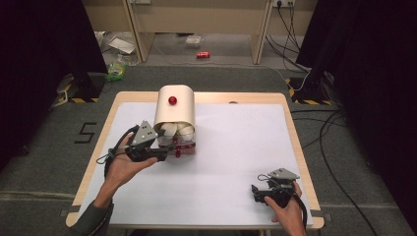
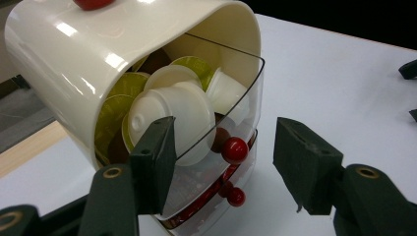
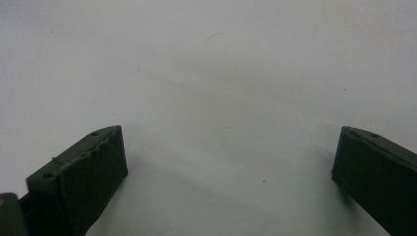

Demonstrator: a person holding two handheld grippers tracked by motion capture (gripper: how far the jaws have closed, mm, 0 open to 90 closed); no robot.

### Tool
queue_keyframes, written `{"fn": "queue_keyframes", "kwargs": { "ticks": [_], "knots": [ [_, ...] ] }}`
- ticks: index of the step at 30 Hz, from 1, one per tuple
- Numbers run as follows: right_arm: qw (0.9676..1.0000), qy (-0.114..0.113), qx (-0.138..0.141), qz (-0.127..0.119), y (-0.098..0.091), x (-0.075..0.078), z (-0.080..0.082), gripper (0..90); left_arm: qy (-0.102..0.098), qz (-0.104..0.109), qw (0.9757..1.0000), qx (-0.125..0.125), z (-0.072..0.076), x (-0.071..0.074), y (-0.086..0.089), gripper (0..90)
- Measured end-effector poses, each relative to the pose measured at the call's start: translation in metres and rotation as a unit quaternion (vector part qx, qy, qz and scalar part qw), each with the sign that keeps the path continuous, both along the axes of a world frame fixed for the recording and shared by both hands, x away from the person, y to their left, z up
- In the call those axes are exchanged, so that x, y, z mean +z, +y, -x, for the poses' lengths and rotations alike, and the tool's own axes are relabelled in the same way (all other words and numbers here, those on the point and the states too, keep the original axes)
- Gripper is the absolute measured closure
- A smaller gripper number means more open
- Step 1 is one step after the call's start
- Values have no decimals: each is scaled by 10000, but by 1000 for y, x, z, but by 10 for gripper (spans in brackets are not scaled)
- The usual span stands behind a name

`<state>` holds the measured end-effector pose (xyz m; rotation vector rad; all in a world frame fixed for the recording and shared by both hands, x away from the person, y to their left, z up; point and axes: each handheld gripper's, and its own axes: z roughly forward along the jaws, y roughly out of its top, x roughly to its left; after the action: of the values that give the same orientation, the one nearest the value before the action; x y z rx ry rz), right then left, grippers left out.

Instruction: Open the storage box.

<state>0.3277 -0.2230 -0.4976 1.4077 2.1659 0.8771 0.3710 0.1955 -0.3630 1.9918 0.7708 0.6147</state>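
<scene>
- The left hand-held gripper [image 1: 173,153] is hovering at the lower front of the capsule holder [image 1: 175,114], which is standing toward the far left of the white surface [image 1: 236,147].
- Its jaws are standing apart around the holder's clear front, pinching nothing; the small red knob [image 2: 234,149] is sitting in the gap between them, untouched.
- The holder is showing a glossy cream arched cover with a red button [image 1: 172,100] on top and a red base.
- From above, pale shapes are just peeking out under the cover; the left gripper view is revealing them as white and lime-green capsules [image 2: 167,110] piled behind a transparent drawer wall, with a second red knob [image 2: 236,196] lower down.
- The right hand-held gripper [image 1: 256,192] is resting near the surface's near right corner, well apart from the holder.
- The right gripper view is showing its jaws spread wide over bare white surface.
</scene>
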Motion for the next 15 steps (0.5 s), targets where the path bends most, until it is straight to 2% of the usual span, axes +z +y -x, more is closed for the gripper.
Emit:
{"fn": "queue_keyframes", "kwargs": {
  "ticks": [7, 15],
  "knots": [
    [10000, 6, -8, -4, 0, 0, 0, 4, 47, 19, 10000, -43, 2, 1, 2, 429],
    [10000, 1, 0, 1, 0, 0, 0, 4, 62, -47, 9999, -147, 12, 1, 2, 429]
  ]
}}
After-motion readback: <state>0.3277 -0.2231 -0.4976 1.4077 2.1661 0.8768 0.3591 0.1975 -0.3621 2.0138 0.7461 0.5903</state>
